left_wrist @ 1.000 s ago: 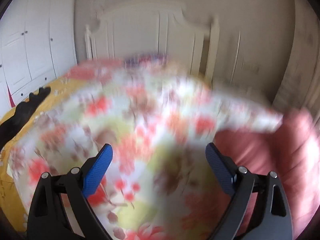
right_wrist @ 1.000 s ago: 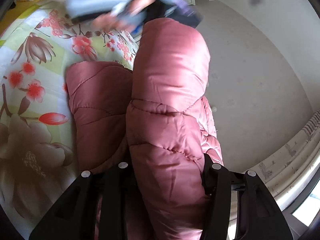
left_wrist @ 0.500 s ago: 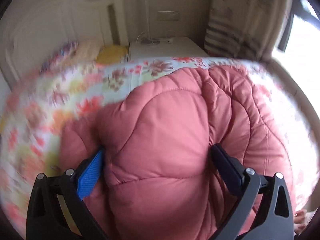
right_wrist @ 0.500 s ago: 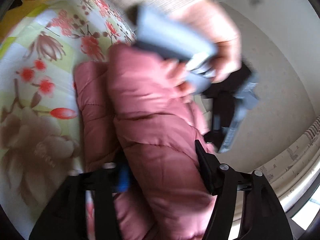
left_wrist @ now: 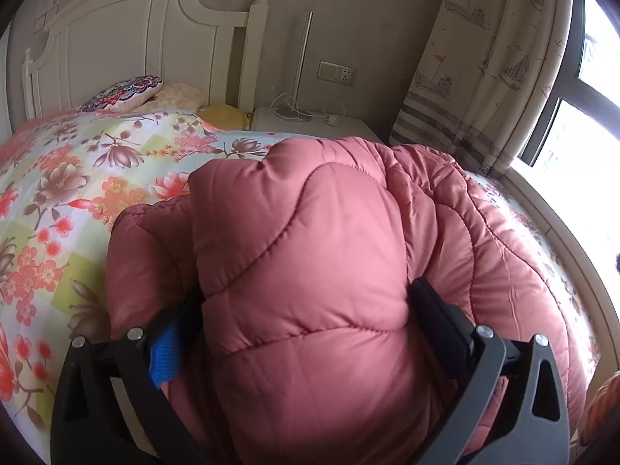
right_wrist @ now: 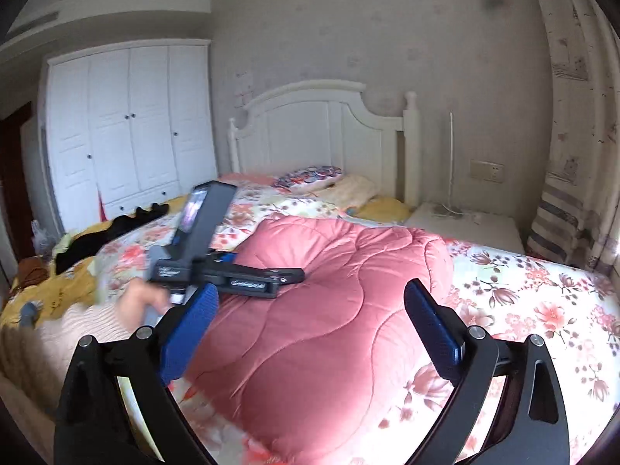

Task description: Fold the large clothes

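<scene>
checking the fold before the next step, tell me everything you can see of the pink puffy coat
The pink puffy coat is a padded, satin-looking garment quilted in curved stitched panels. It lies bunched in a thick folded heap on the floral bedspread, near the bed's edge. A fold of it bulges between the wide-set fingers of the left hand-held gripper, touching both. The right hand-held gripper, its jaws opening, hangs above it with nothing between them.

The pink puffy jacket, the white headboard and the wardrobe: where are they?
Pink puffy jacket (right_wrist: 348, 302): right wrist view, quilted middle.
White headboard (right_wrist: 321, 131): right wrist view, centre panel.
Wardrobe (right_wrist: 128, 124): right wrist view, middle doors.
</scene>
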Demonstrator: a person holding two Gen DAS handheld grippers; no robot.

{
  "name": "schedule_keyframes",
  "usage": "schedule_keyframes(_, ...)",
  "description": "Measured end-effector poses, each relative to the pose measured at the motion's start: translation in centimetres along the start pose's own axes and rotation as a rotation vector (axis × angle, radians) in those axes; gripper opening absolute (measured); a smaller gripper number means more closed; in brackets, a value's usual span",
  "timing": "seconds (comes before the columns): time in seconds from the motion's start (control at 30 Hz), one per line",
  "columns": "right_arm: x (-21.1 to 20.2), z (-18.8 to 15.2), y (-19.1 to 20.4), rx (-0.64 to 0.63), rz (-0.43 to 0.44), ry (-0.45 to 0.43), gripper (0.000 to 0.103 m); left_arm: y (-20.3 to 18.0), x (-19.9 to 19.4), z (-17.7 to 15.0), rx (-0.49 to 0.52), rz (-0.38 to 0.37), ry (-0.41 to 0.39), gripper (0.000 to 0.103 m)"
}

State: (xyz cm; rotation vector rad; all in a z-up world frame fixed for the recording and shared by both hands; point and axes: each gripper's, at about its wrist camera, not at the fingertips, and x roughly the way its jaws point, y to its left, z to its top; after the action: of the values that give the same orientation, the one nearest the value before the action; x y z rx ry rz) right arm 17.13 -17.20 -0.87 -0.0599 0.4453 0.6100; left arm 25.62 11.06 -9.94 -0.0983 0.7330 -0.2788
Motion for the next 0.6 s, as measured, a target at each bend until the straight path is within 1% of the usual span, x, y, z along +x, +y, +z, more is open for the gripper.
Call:
schedule_keyframes(0.03,1.5,-0.3,0.5,-0.015,-0.015,0.064,0.093,0.1,0.0,0.0,-0.003,-0.006,-0.002,0.101)
schedule_keyframes(0.07,3.7,-1.3,1.4,-0.050,-0.015,0.163,0.093,0.3,-0.1,-0.1,-0.006,-0.011,-0.002,0.101)
schedule_keyframes(0.1,5.5,-2.2,2.2,-0.093,-0.012,0.246,0.099,0.4,-0.1,-0.1,-0.008,-0.021,-0.003,0.101)
schedule_keyframes(0.13,6.9,-4.1,4.2,-0.218,-0.101,0.277,0.099,0.4,-0.2,-0.1,-0.007,-0.009,0.005,0.101)
schedule_keyframes(0.2,7.2,-5.7,6.7,-0.378,-0.215,0.235,0.099,0.0,-0.7,0.1,0.001,0.057,0.032,0.101)
schedule_keyframes(0.23,7.4,-5.7,7.3,-0.387,-0.233,0.238,0.099,-0.6,-1.5,0.4,0.011,0.120,0.039,0.101)
schedule_keyframes(0.27,7.5,-5.5,7.4,-0.373,-0.231,0.246,0.099,-1.3,-2.6,0.9,0.013,0.186,0.029,0.101)
schedule_keyframes(0.3,7.7,-5.5,7.5,-0.369,-0.230,0.250,0.099,-2.0,-3.6,1.2,0.008,0.216,0.011,0.101)
schedule_keyframes(0.33,7.7,-5.4,7.5,-0.370,-0.231,0.252,0.099,-2.7,-4.9,1.7,0.002,0.221,-0.024,0.101)
schedule_keyframes(0.37,7.5,-5.2,7.5,-0.369,-0.230,0.253,0.099,-3.5,-6.0,2.2,0.003,0.187,-0.065,0.101)
schedule_keyframes(0.4,7.6,-5.3,7.4,-0.368,-0.228,0.253,0.099,-4.6,-7.0,2.8,0.021,0.133,-0.100,0.101)
schedule_keyframes(0.43,7.8,-5.5,7.4,-0.369,-0.227,0.254,0.099,-5.7,-7.2,3.2,0.052,0.114,-0.114,0.101)
schedule_keyframes(0.47,7.8,-5.5,7.5,-0.369,-0.228,0.255,0.099,-6.4,-6.8,3.3,0.085,0.123,-0.120,0.101)
schedule_keyframes(0.5,7.7,-5.5,7.5,-0.368,-0.228,0.255,0.099,-7.0,-5.9,3.3,0.125,0.165,-0.119,0.101)
schedule_keyframes(0.53,7.5,-5.5,7.6,-0.367,-0.228,0.255,0.099,-7.1,-4.3,3.1,0.154,0.239,-0.097,0.101)
schedule_keyframes(0.57,7.4,-5.5,7.6,-0.366,-0.224,0.254,0.099,-6.5,-1.9,2.5,0.167,0.326,-0.058,0.101)
schedule_keyframes(0.6,7.4,-5.6,7.6,-0.364,-0.217,0.254,0.099,-5.8,-0.2,2.0,0.164,0.350,-0.035,0.101)
